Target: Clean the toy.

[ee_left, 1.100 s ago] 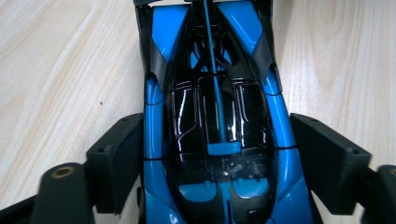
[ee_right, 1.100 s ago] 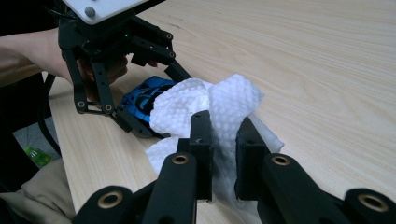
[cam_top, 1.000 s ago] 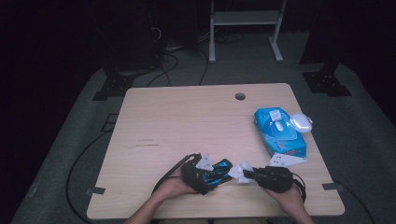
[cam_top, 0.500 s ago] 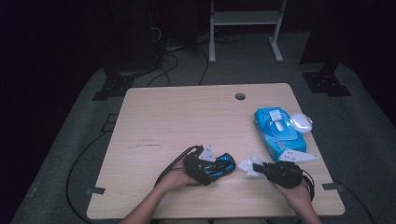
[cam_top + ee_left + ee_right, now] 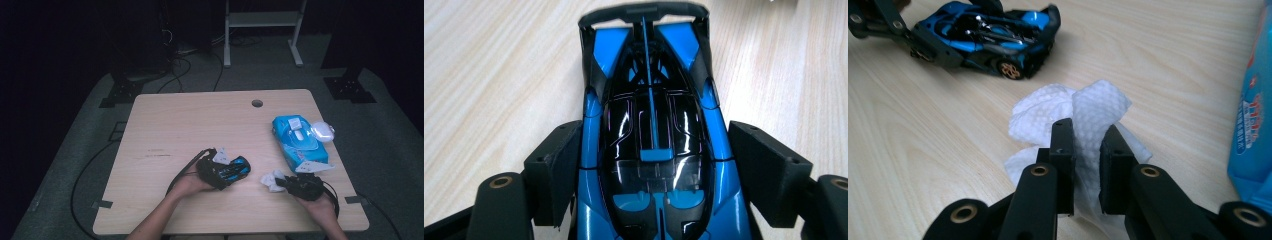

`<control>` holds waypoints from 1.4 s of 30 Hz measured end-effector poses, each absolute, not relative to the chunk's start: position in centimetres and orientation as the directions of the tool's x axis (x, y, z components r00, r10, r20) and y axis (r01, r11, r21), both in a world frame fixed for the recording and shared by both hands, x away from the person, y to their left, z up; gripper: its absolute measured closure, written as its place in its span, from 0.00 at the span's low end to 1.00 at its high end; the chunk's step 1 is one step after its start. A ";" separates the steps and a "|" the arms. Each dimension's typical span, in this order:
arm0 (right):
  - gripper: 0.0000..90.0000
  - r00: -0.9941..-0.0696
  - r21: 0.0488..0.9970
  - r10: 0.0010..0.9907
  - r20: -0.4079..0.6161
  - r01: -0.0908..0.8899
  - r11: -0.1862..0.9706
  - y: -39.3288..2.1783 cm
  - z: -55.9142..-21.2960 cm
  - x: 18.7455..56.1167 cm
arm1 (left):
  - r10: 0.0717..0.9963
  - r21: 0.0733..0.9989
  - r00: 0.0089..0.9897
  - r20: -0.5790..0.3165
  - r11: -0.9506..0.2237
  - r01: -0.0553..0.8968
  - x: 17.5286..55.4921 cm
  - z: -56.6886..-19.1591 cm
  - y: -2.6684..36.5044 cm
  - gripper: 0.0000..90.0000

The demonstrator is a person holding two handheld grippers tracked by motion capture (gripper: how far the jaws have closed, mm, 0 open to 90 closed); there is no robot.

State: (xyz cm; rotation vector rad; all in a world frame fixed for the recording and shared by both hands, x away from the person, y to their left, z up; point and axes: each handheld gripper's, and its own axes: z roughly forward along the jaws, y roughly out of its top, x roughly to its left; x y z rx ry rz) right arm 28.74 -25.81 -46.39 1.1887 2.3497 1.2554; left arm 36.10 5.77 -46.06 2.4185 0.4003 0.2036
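Both hands have drawn apart since a second ago, parting wipe and toy car. Toy car (image 5: 231, 170) sits near the surface's front edge, left gripper (image 5: 227, 171) fingers clamped on its flanks; rigid, glossy, probably slippery, best held mid-body. Its long axis runs toward the right edge. Right gripper (image 5: 1087, 145) pinches the soft crumpled wipe (image 5: 1083, 112), beside the wipes pack (image 5: 299, 142).
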 end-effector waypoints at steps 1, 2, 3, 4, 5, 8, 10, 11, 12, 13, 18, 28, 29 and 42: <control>0.87 -0.648 0.772 0.745 0.161 0.553 0.313 -25.7 -46.5 28.8 | 0.344 0.663 0.939 0.022 -0.708 0.243 36.1 -46.0 5.9 0.25; 0.86 -0.647 0.769 0.745 0.159 0.554 0.317 -25.6 -46.5 28.8 | 0.349 0.674 0.937 0.022 -0.698 0.244 36.1 -45.8 6.0 0.21; 0.84 -0.647 0.768 0.745 0.159 0.556 0.319 -25.6 -46.6 28.8 | 0.351 0.677 0.936 0.028 -0.696 0.241 36.0 -45.7 6.1 0.20; 0.81 -0.646 0.766 0.747 0.156 0.557 0.322 -25.5 -46.6 28.8 | 0.353 0.682 0.935 0.028 -0.691 0.241 36.0 -45.5 6.2 0.19; 0.79 -0.643 0.762 0.749 0.158 0.562 0.321 -25.5 -46.7 28.8 | 0.356 0.684 0.934 0.028 -0.688 0.242 35.9 -45.4 6.3 0.18; 0.73 -0.640 0.765 0.751 0.161 0.562 0.315 -25.6 -46.7 28.8 | 0.361 0.692 0.931 0.044 -0.684 0.233 35.8 -44.8 6.7 0.16; 0.68 -0.636 0.772 0.755 0.161 0.558 0.305 -25.7 -46.6 28.8 | 0.371 0.703 0.928 0.048 -0.673 0.232 35.7 -44.5 7.1 0.15; 0.66 -0.633 0.773 0.756 0.165 0.559 0.300 -25.8 -46.5 28.8 | 0.375 0.706 0.926 0.049 -0.669 0.233 35.6 -44.4 7.3 0.15; 0.65 -0.634 0.775 0.755 0.165 0.557 0.298 -25.9 -46.5 28.8 | 0.378 0.708 0.924 0.054 -0.667 0.231 35.6 -44.2 7.7 0.15; 0.63 -0.633 0.778 0.756 0.166 0.555 0.294 -25.9 -46.5 28.7 | 0.381 0.712 0.923 0.055 -0.663 0.232 35.6 -44.2 7.9 0.14; 0.57 -0.635 0.796 0.752 0.174 0.540 0.272 -26.3 -46.1 28.5 | 0.414 0.719 0.907 0.070 -0.651 0.242 35.4 -43.9 10.0 0.13; 0.52 -0.645 0.807 0.742 0.183 0.530 0.261 -26.3 -45.9 28.4 | 0.474 0.734 0.876 0.083 -0.624 0.268 34.5 -43.8 13.8 0.12; 0.51 -0.645 0.808 0.742 0.183 0.529 0.260 -26.3 -45.9 28.4 | 0.478 0.735 0.875 0.082 -0.622 0.271 34.4 -43.8 14.1 0.12; 0.46 -0.646 0.819 0.739 0.190 0.520 0.244 -26.3 -45.7 28.1 | 0.550 0.760 0.835 0.027 -0.554 0.340 32.5 -45.2 17.4 0.10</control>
